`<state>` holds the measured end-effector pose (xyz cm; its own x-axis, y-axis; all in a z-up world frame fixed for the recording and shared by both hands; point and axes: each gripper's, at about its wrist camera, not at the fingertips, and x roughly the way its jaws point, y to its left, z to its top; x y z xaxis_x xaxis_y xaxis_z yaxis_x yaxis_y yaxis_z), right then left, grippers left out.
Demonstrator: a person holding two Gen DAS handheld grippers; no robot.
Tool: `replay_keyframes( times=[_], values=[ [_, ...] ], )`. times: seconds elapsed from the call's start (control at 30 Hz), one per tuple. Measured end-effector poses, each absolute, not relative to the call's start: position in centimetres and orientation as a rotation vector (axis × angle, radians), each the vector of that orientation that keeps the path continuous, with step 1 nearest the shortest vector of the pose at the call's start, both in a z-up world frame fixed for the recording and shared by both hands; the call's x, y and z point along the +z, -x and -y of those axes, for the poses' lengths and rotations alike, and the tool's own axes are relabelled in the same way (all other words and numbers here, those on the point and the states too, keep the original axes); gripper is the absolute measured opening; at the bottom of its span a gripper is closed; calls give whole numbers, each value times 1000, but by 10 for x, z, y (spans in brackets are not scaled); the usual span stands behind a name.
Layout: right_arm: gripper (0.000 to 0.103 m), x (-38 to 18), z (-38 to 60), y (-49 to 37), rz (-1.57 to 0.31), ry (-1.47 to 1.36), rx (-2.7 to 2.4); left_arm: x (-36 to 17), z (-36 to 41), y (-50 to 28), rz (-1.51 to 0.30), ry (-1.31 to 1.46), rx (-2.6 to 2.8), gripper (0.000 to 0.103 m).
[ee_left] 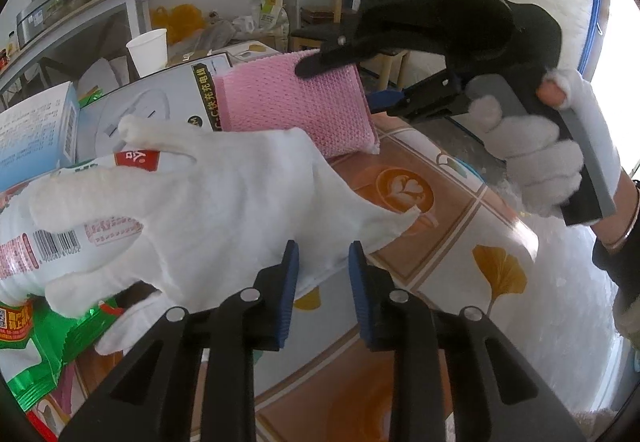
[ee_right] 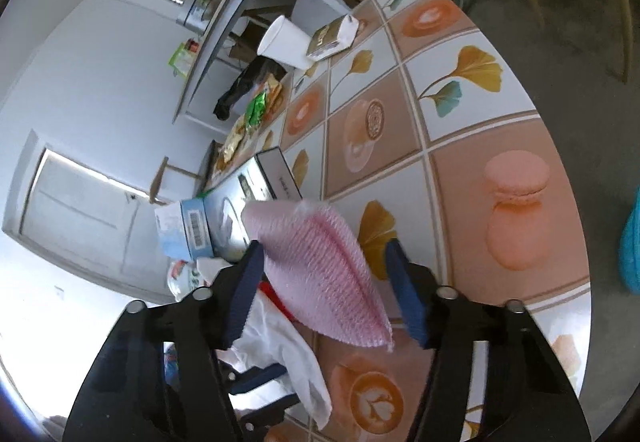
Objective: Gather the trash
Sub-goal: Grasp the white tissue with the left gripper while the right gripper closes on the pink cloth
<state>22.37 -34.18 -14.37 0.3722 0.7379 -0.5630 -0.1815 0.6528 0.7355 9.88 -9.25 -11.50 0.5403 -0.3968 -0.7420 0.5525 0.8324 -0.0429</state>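
Observation:
A white cloth glove [ee_left: 224, 194] lies flat on the patterned tablecloth [ee_left: 452, 242], its fingers spread over a white printed packet [ee_left: 60, 242]. My left gripper [ee_left: 325, 282] is open, and the glove's cuff lies between its blue pads [ee_left: 290, 290] without being pressed. A pink mesh sponge [ee_left: 296, 102] leans against a grey box [ee_left: 160, 102]. My right gripper [ee_right: 326, 282], in a gloved hand [ee_left: 532, 162], straddles the pink sponge [ee_right: 320, 270]. One of its pads [ee_right: 248, 278] sits beside the sponge and the other stands apart, so it is open.
A paper cup [ee_left: 149, 46] stands behind the box, with a blue-white carton [ee_left: 36, 130] to the left. Green wrappers [ee_left: 36, 362] lie at the near left. The table's rounded edge [ee_left: 532, 242] runs on the right. A shelf with a metal pot [ee_left: 40, 10] stands behind.

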Motion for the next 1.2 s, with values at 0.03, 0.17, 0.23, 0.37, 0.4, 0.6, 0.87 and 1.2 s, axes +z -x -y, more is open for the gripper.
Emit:
replay_keyframes(
  times=[0.03, 0.17, 0.23, 0.37, 0.4, 0.6, 0.87, 1.2],
  values=[
    [46, -142, 342, -223, -1024, -621, 633, -115, 92, -100, -824, -205, -566, 24],
    [37, -133, 341, -208, -988, -559, 603, -115, 91, -99, -824, -200, -554, 19],
    [35, -129, 343, -200, -967, -536, 585, -115, 89, -101, -828, -187, -545, 14],
    [31, -121, 351, -184, -923, -522, 551, -114, 87, -102, -841, -161, -548, 5],
    [31, -119, 356, -179, -909, -529, 543, -114, 87, -102, -842, -157, -549, 4],
    [30, -114, 380, -164, -854, -605, 512, -109, 90, -95, -826, -157, -557, 4],
    [30, -105, 404, -146, -787, -705, 502, -83, 89, -79, -756, -141, -565, 3],
    [30, -92, 422, -133, -720, -752, 510, -25, 78, -58, -587, -114, -547, 3]
  ],
)
